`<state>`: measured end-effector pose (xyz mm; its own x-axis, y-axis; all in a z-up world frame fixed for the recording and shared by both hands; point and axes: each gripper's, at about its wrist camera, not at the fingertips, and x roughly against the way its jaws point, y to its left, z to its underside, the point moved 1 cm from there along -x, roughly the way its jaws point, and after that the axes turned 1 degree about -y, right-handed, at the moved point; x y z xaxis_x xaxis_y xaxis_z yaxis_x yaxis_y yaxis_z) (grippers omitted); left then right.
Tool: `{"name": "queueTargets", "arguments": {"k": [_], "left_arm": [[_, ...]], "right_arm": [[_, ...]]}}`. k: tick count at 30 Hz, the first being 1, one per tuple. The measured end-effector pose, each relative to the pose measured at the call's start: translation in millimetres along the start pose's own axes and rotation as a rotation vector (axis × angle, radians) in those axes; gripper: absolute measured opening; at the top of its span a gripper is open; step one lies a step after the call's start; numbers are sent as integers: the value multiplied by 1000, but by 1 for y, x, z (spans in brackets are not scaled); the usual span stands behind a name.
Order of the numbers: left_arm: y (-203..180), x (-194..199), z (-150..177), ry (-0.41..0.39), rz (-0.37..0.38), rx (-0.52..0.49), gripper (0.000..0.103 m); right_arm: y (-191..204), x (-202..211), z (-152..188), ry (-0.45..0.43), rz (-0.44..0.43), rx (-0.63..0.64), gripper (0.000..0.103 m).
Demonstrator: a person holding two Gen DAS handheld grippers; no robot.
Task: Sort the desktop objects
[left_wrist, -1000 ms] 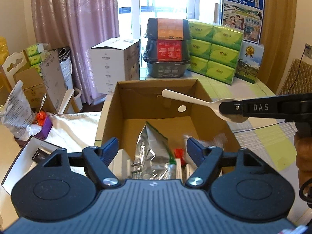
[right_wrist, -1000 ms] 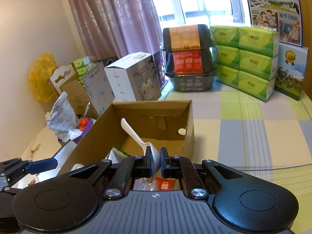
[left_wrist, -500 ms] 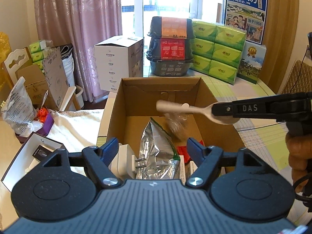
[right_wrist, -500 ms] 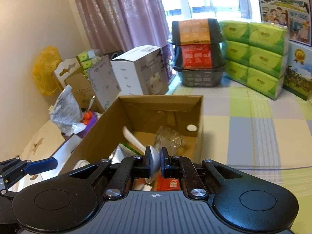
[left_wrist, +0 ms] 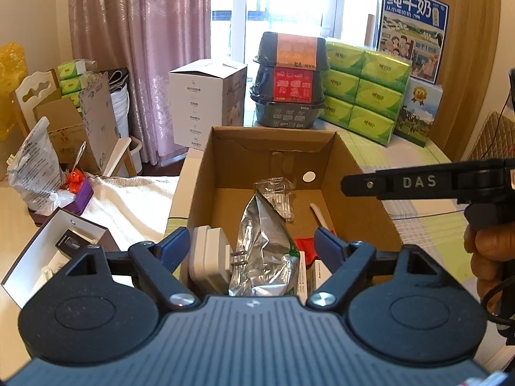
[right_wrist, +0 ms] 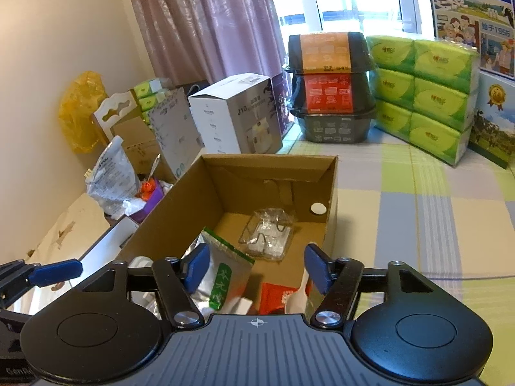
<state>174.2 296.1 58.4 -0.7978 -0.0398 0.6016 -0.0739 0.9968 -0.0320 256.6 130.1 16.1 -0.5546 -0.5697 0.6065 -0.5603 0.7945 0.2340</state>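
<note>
The white spoon lies inside the cardboard box, beside a silver foil pouch, a clear plastic packet, a white charger and a red sachet. The right gripper hangs over the box, spread wide and empty; the left gripper is likewise released. The checked desk near the box looks cleared, so sorting seems almost finished.
</note>
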Motion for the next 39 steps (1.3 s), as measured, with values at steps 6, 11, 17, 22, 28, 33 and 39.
{"name": "queueTargets", "arguments": {"k": [6, 11, 17, 22, 28, 33, 39], "left_arm": [[5, 32, 7, -15, -23, 20, 97], [4, 64, 18, -46, -47, 36, 101], [-6, 95, 33, -46, -79, 43, 102], [-12, 117, 44, -17, -101, 50, 102], [-20, 143, 59, 25, -116, 88, 102], [-31, 164, 76, 54, -142, 94, 102], [-50, 181, 96, 71, -134, 99, 102]], "right_arm": [[-2, 38, 6, -33, 27, -17, 89], [-10, 72, 20, -33, 63, -62, 98], [5, 103, 54, 28, 49, -36, 101], [16, 125, 75, 53, 46, -36, 101], [28, 151, 93, 95, 33, -43, 101], [30, 176, 108, 91, 73, -20, 101], [15, 205, 131, 110, 141, -27, 101]]}}
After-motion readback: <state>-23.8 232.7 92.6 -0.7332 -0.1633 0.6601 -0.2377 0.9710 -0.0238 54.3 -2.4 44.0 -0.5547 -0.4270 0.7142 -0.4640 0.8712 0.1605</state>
